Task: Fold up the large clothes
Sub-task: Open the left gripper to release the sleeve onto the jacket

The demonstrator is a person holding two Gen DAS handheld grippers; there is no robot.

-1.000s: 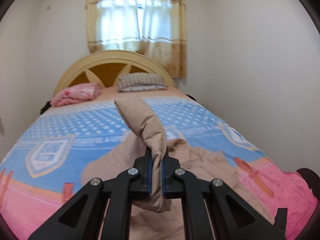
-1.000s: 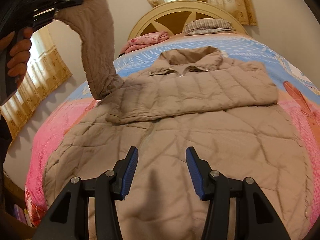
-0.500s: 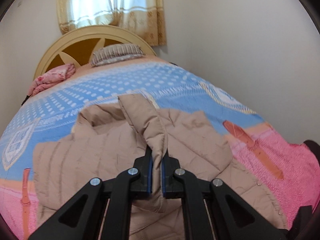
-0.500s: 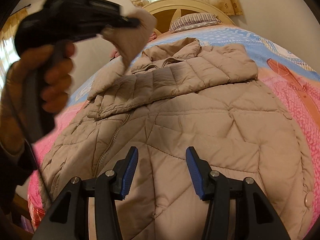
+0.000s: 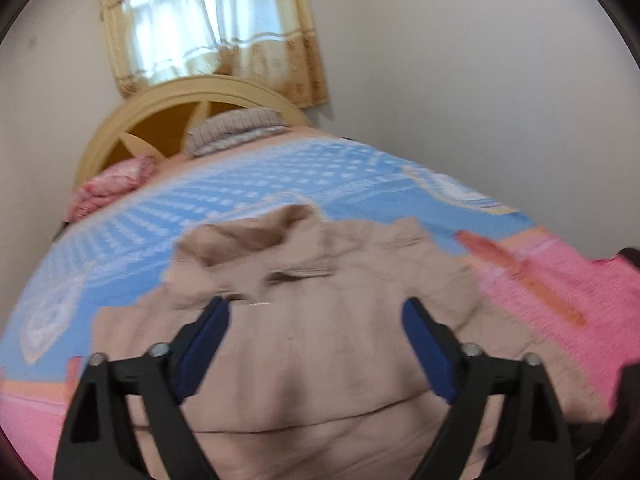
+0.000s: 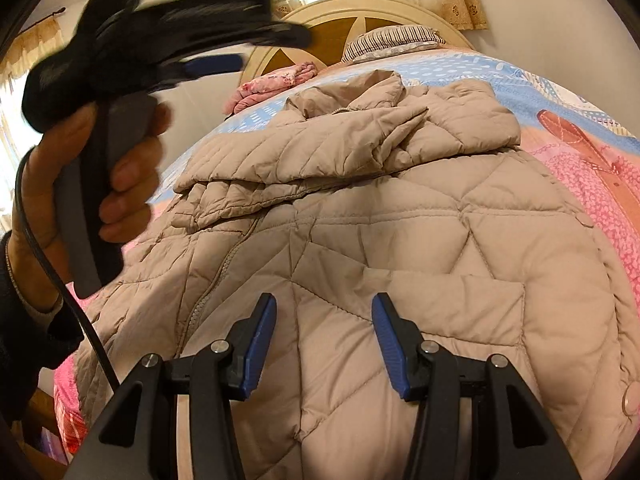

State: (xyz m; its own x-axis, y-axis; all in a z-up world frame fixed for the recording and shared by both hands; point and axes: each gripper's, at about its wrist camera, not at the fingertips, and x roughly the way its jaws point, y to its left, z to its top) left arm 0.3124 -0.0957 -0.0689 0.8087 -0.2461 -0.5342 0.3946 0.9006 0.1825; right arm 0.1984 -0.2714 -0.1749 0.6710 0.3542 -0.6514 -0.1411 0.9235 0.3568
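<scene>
One big bed (image 6: 592, 184) fills the room, with a blue and pink cover on it and a round yellow headboard (image 5: 168, 104) at the far end. A window with yellow curtains (image 5: 208, 28) is above the headboard.

My big tan puffy coat (image 6: 400, 248) lies flat on the bed, in the middle, front side up with the zipper showing. Its collar points to the headboard. One sleeve (image 6: 304, 152) is folded across the chest, and it lies loose on top of the coat.

A striped pillow (image 5: 236, 128) sits by the headboard. A pink bundle of cloth (image 5: 108, 188) is beside it, nearer the bed's edge.

My left hand (image 6: 100, 168) holds the left gripper (image 5: 316, 312) up above the coat. Its jaws have just been opening, and they are spread wide with nothing between them. The sleeve is not in them.

My right gripper (image 6: 324, 308) hangs low over the bottom part of the coat. Its jaws are partly spread. They pinch nothing, and the blue pads (image 6: 260, 340) are not touching the coat as far as I can tell.
</scene>
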